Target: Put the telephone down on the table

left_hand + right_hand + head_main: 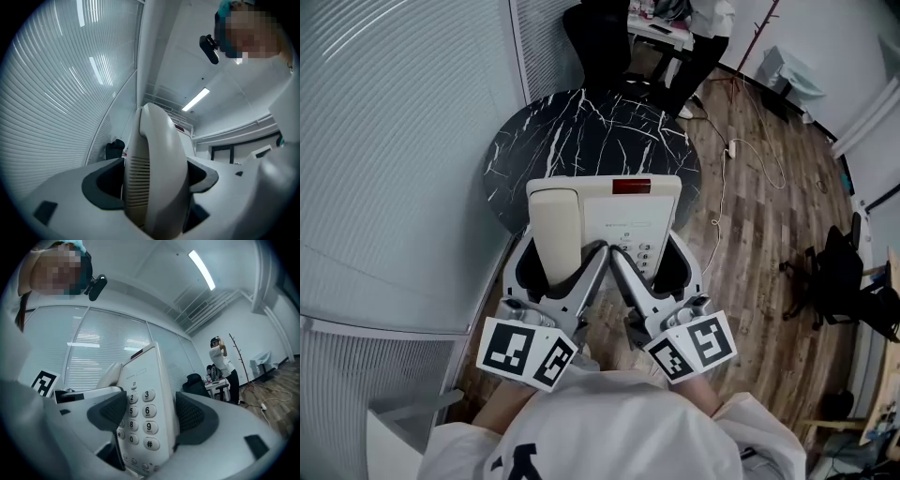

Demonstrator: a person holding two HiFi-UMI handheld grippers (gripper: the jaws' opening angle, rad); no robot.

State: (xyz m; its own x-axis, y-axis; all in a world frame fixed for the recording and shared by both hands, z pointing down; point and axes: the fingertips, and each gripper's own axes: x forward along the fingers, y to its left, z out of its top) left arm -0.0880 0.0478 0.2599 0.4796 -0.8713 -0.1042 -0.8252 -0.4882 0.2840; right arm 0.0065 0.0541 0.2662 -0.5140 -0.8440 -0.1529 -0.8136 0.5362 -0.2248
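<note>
Both grippers clamped on the telephone [623, 211].
L gripper [157, 180]: jaws closed tight on the handset [154, 154] side. R gripper [152, 413]: jaws pinching the keypad [140, 418] side. Phone held tilted up, far end over near edge of round black marble table [581, 122]; can't tell if touching.

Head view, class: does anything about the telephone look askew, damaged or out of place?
Nothing damaged. The cream push-button telephone is tipped up, not flat on the round black marble table: left gripper clamps its handset, right gripper its keypad side.
</note>
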